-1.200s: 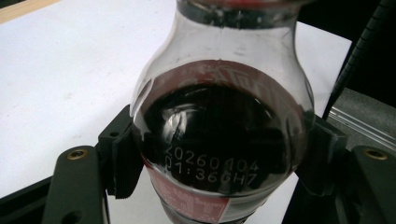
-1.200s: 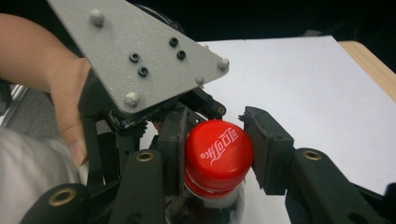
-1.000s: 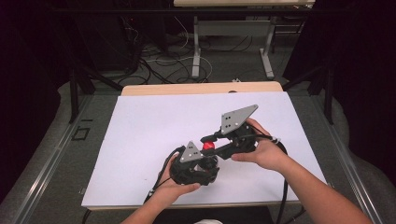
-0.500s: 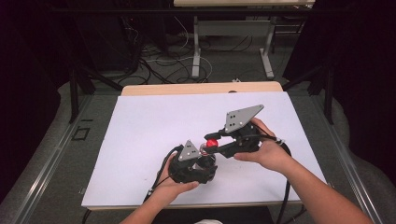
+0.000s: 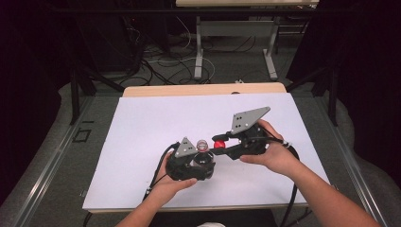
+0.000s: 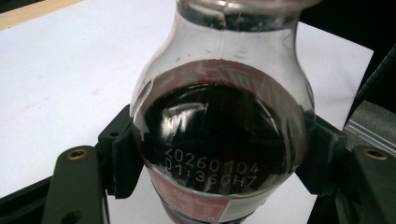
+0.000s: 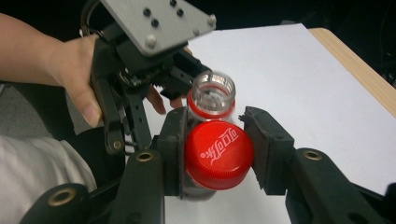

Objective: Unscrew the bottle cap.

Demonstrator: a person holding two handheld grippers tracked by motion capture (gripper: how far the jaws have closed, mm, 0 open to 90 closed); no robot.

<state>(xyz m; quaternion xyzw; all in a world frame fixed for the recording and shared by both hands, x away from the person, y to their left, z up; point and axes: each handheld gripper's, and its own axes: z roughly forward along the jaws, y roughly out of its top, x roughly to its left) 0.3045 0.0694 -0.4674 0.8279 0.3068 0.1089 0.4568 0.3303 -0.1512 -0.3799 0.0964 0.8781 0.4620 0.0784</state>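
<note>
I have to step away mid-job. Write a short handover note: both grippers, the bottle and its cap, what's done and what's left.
Left gripper: jaws shut on the bottle, holding it upright over the white table; the drink inside is dark.
Right gripper: jaws shut on the red cap, just beside the bottle's open neck.
Done: the cap is off the bottle.
Left: probably set the cap down on the table, or screw it back on if that is the plan; keep the bottle upright so it doesn't spill.
</note>
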